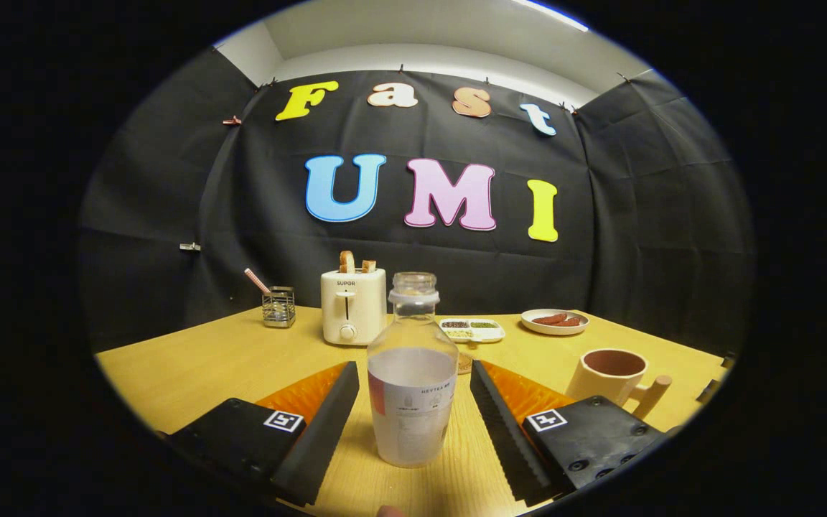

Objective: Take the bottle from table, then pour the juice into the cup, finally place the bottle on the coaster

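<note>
Coaster (464,362) mostly behind bottle (412,388)

Wooden table (191,366): bottle (412,388), cup (611,377), toaster (353,305), plate (554,322), tray (472,329).

toaster (353,306) front reads "SUPOR"; bottle (412,384) label has print, too small to read; gripper (413,424) fingers apart beside bottle, not touching.

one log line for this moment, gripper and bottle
phase: pre-grasp | gripper: open, fingers either side of bottle, not touching | bottle: upright on table | cup: beyond right finger
</note>
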Demonstrator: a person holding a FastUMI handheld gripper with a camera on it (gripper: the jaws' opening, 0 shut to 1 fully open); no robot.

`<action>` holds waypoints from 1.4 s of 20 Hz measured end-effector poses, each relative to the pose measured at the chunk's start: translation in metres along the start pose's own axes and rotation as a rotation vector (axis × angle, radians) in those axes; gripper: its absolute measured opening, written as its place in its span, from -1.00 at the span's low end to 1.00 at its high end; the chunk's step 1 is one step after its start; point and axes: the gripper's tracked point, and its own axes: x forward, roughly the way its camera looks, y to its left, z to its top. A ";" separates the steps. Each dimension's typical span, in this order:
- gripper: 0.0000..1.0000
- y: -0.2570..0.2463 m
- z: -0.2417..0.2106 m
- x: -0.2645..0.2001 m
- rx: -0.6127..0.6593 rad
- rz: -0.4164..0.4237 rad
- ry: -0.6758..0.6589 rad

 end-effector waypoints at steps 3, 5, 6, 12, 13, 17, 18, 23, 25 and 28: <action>0.93 -0.001 -0.010 0.007 0.012 -0.001 0.002; 0.92 -0.001 -0.007 0.010 0.018 -0.002 -0.025; 0.93 -0.004 -0.009 0.011 0.029 -0.008 -0.023; 0.97 -0.001 -0.010 0.031 0.049 -0.007 -0.022; 0.76 0.003 -0.007 0.031 0.051 0.008 -0.024; 0.50 0.019 -0.006 0.038 0.056 0.076 0.013; 0.49 0.019 0.004 0.038 0.042 0.076 0.016; 0.48 0.026 0.067 0.034 0.069 0.067 0.020; 0.48 0.031 0.086 0.029 0.067 0.071 0.031; 0.48 0.026 0.106 0.020 0.050 0.061 0.052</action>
